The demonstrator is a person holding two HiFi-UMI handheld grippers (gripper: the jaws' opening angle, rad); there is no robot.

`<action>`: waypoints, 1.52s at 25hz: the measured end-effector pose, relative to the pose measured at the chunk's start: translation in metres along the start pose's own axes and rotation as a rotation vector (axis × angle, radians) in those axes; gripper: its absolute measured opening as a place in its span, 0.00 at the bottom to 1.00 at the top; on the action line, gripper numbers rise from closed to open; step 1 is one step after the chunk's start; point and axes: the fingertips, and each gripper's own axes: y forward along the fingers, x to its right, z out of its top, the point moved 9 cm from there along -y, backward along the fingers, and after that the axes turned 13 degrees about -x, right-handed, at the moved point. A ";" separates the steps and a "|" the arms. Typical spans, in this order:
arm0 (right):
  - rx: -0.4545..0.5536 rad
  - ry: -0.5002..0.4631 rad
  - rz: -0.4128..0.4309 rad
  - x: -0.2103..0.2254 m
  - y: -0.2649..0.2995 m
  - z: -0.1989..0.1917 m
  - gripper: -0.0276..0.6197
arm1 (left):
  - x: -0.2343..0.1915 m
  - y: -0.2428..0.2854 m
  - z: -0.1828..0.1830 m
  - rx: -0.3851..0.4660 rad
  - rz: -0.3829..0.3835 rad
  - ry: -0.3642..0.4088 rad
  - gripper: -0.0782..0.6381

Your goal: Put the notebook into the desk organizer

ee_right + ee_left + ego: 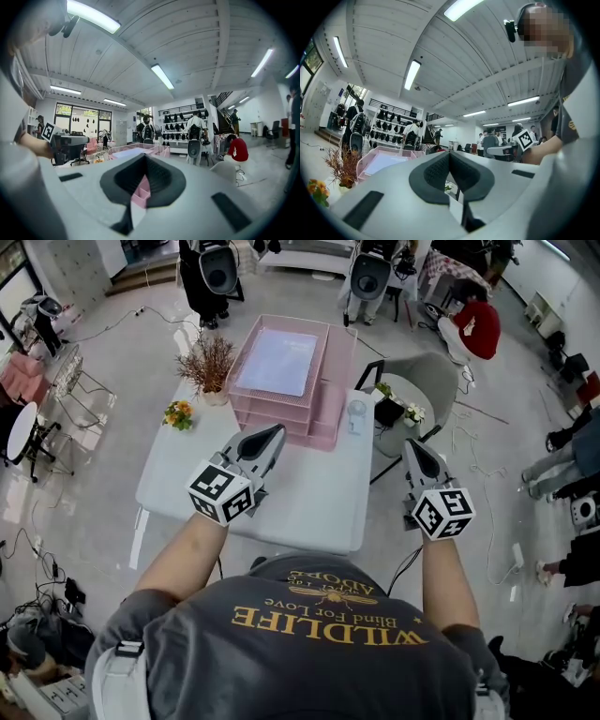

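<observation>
Notebook (278,362) status: apparently stowed. Nearest the person, the left gripper (272,432) and right gripper (411,444) are both clenched on nothing at the front of the white table (309,502). Farther back, it lies flat in the top tray of the pink desk organizer (328,418). No step seems left.

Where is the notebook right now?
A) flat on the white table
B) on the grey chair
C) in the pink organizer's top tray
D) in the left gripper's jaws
C: the pale flat notebook lies in the top tray of the pink tiered desk organizer, as the head view shows.
</observation>
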 end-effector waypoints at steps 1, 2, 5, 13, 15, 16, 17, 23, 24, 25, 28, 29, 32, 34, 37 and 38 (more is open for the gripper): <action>0.001 -0.001 0.001 0.000 0.001 0.001 0.04 | -0.001 0.000 0.000 0.000 0.002 0.001 0.11; 0.001 -0.002 0.003 0.000 0.001 0.001 0.04 | -0.001 0.000 0.001 0.001 0.003 0.001 0.11; 0.001 -0.006 0.005 0.000 0.002 0.003 0.04 | -0.001 -0.001 0.002 0.001 0.005 0.002 0.11; 0.001 -0.015 0.011 0.000 0.002 0.008 0.04 | -0.001 -0.002 0.004 -0.002 0.015 0.014 0.11; -0.001 -0.015 0.019 0.001 0.003 0.008 0.04 | -0.001 -0.001 0.004 -0.002 0.016 0.018 0.11; -0.002 -0.016 0.023 0.001 0.004 0.009 0.04 | -0.001 -0.001 0.004 -0.001 0.016 0.019 0.11; -0.004 -0.018 0.026 0.001 0.004 0.009 0.04 | -0.002 -0.002 0.004 -0.001 0.016 0.019 0.11; -0.012 -0.027 0.028 0.002 0.007 0.009 0.04 | -0.003 -0.002 0.004 0.002 0.019 0.020 0.11; -0.012 -0.028 0.027 0.002 0.007 0.009 0.04 | -0.003 -0.002 0.004 0.003 0.019 0.019 0.11; -0.013 -0.028 0.027 0.002 0.007 0.009 0.04 | -0.003 -0.001 0.005 0.005 0.019 0.019 0.11; -0.014 -0.031 0.027 0.002 0.007 0.009 0.04 | -0.003 -0.001 0.006 0.008 0.017 0.023 0.11; -0.014 -0.032 0.027 0.001 0.008 0.009 0.04 | -0.003 -0.001 0.006 0.008 0.017 0.023 0.11; -0.012 -0.033 0.027 0.002 0.009 0.009 0.04 | -0.004 -0.001 0.006 0.011 0.016 0.023 0.11; -0.011 -0.035 0.028 0.002 0.010 0.009 0.04 | -0.005 0.000 0.005 0.013 0.016 0.023 0.11; -0.011 -0.038 0.031 0.002 0.010 0.010 0.04 | -0.004 0.000 0.006 0.015 0.015 0.021 0.11; -0.011 -0.039 0.032 0.001 0.010 0.010 0.04 | -0.003 0.000 0.006 0.016 0.014 0.021 0.11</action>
